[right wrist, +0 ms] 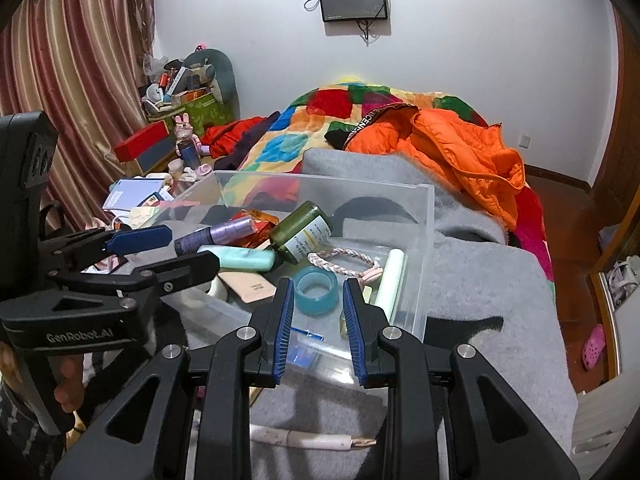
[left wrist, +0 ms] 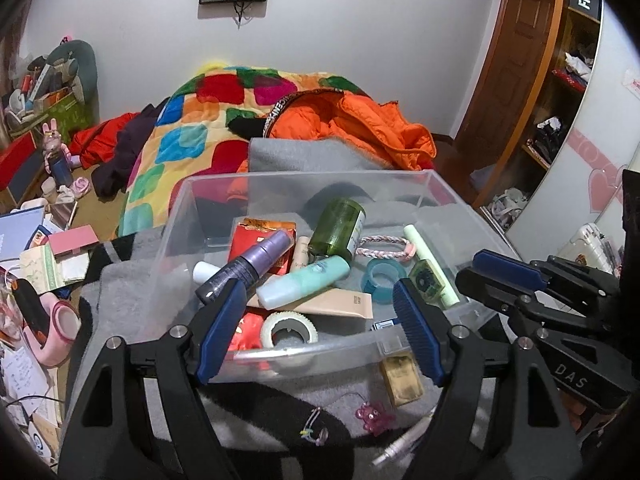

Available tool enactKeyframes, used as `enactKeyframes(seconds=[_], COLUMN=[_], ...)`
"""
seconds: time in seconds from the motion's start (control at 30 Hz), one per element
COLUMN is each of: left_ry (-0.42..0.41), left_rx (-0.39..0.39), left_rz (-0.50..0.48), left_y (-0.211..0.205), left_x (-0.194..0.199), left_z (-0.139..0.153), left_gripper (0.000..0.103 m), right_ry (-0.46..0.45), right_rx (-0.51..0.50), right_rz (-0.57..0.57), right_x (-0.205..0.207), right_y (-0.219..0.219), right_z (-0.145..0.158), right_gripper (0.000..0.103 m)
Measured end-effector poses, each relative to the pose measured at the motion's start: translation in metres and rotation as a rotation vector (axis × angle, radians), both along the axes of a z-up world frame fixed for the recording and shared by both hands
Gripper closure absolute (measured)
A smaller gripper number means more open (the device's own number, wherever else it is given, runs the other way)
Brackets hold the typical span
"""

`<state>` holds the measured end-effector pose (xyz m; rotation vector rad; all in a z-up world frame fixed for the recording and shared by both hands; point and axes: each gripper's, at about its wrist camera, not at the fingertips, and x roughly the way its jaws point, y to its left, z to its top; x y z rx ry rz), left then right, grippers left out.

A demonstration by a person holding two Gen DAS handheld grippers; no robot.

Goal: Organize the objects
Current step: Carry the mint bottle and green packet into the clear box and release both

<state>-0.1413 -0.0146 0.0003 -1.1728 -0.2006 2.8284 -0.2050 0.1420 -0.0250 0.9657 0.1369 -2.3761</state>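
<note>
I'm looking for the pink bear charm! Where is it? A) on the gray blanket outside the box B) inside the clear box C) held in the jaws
A: the pink bear charm lies on the gray blanket, in front of the clear box's near wall, with nothing gripping it.

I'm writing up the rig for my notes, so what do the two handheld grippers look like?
Both are matte black plastic with triangular cut-outs and silver pivot bolts. Each finger carries a ribbed blue pad. The right gripper has "DAS" embossed on its body; the left gripper reads "GenRobot.AI". No cables show, and no sleeves can be made out.
</note>
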Motion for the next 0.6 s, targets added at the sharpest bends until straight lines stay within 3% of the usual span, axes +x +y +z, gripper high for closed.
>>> enactKeyframes(seconds=[0.2,0.4,0.6], left_ry=[0.038,0.049,0.025], left_rx=[-0.024,-0.049,-0.047], left_rz=[0.003,0.008,0.030], left_y=[-0.004,-0.017,-0.033], left_x=[0.021,0.048,0.072], left_z=[0.013,0.016,0.002], left_gripper=[0.017,0.017,0.017], right_ry=[0.021,0.041,0.022], right_rx=[-0.025,-0.040,-0.038], right_rz=[-0.002,0.009,0.021], right_x=[0.016,0.032,0.043], right_y=[0.006,0.009,0.005], right_z=[0.010,0.018,0.013], right_gripper=[0.064,0.060,0.059])
